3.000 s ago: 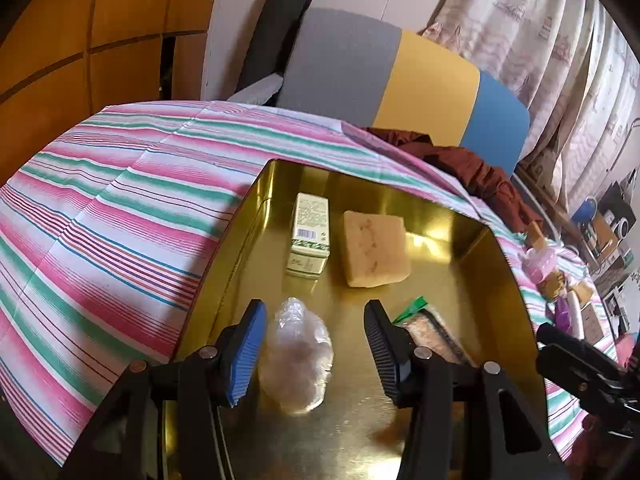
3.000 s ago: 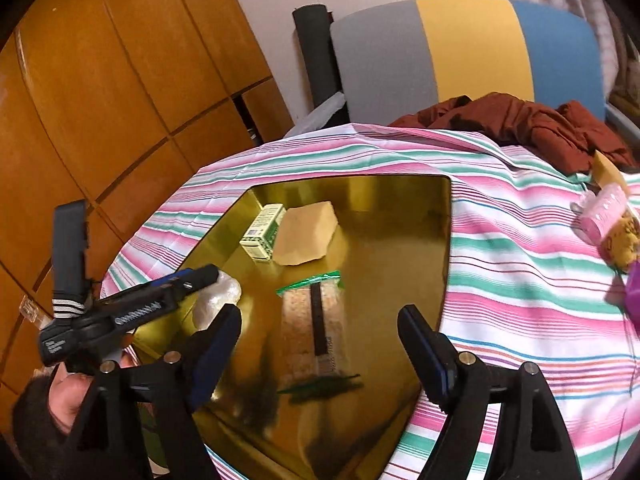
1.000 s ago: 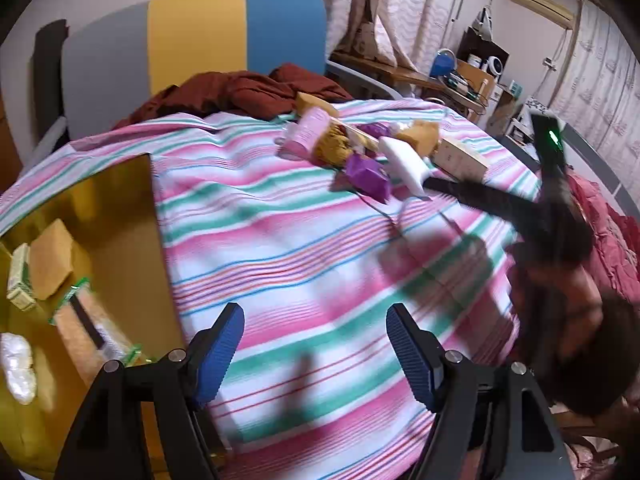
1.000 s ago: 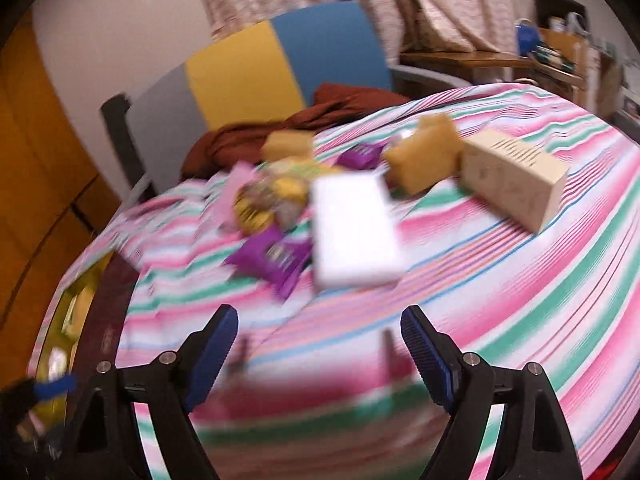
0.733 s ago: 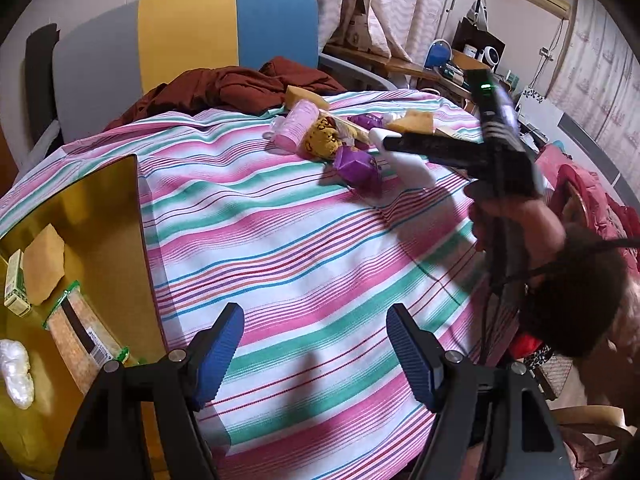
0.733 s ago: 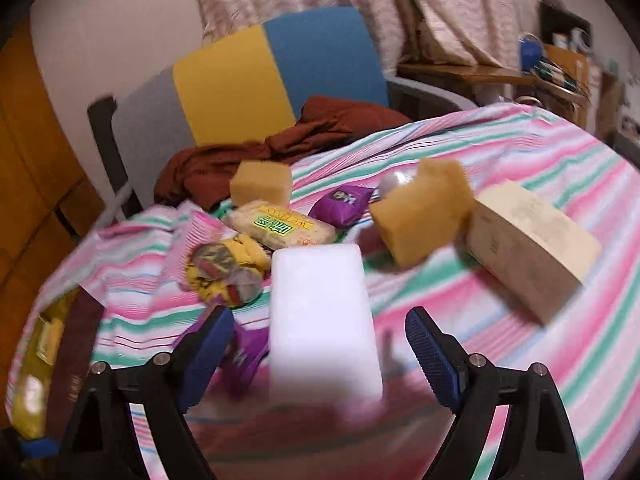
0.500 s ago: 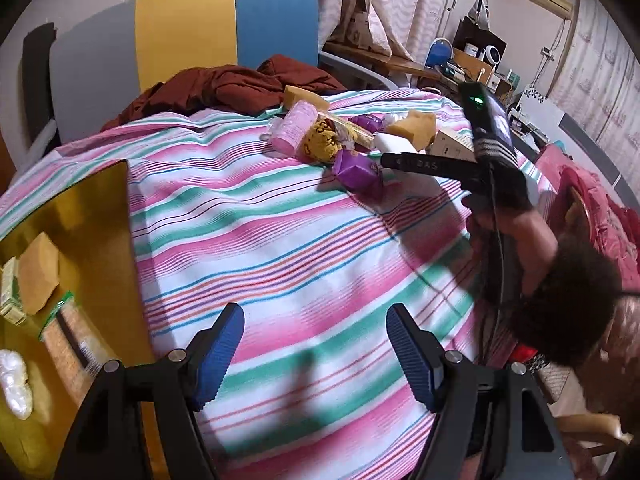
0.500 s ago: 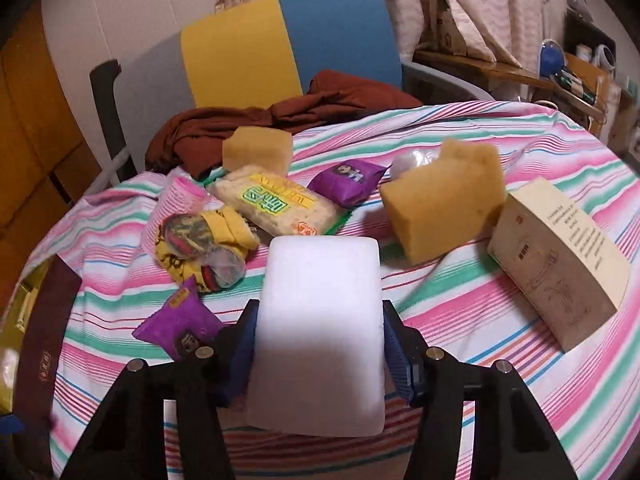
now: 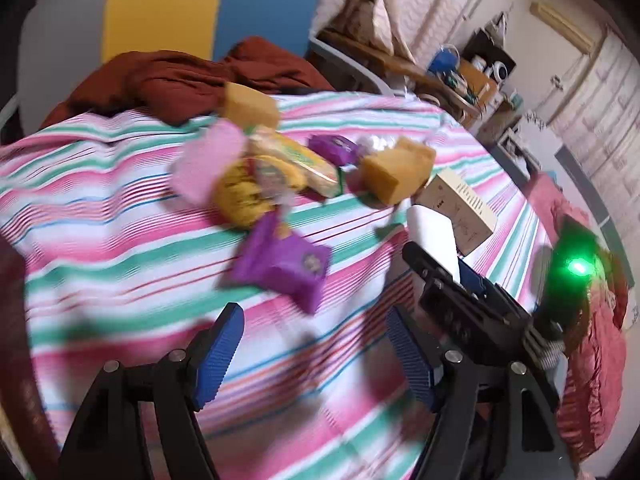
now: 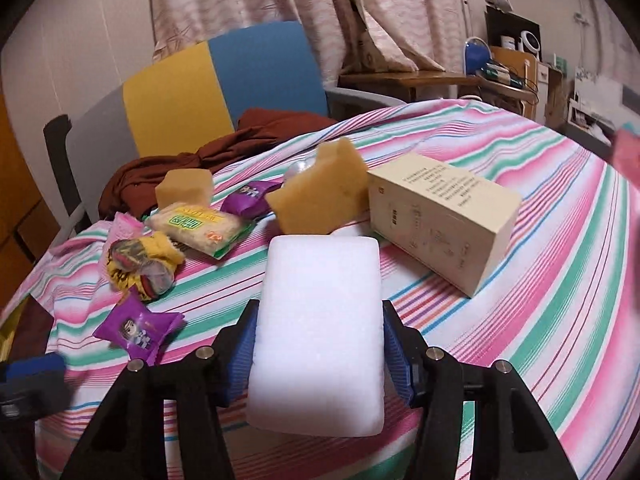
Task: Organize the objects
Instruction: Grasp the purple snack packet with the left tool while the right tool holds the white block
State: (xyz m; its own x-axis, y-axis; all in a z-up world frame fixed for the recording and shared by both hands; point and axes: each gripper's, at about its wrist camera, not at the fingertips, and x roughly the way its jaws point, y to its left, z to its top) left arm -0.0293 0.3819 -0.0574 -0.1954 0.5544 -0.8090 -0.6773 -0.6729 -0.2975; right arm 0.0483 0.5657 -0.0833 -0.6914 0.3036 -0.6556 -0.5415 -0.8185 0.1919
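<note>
The right gripper [image 10: 318,354] clamps a white foam block [image 10: 318,332] between its blue pads [image 10: 396,354], one pad on each long side, the block standing out forward over the striped tablecloth [image 10: 540,280]. Whether its underside touches the cloth is hard to tell from this angle. The left gripper [image 9: 314,354] hangs with jaws wide apart and nothing between them, a purple snack packet [image 9: 280,260] lying just ahead of its tips; that view is smeared by motion.

Ahead of the held block sits the unsorted pile: a yellow sponge [image 10: 320,198] just beyond the block's far edge, a cream carton [image 10: 440,220] ahead and to the right, a green-labelled rice cracker pack [image 10: 198,228] and a yellow wrapped bundle [image 10: 142,266] ahead and to the left, and a second purple packet [image 10: 138,330] just left of the left pad.

To do the step well, the block likely wants a straight lift clear of the sponge and carton before any sideways carry. The foam is soft, so a moderate squeeze should hold it without crushing.

No container shows clearly; only a dark edge with a sliver of gold [image 10: 8,332] appears far left of the right gripper, its contents out of sight.
</note>
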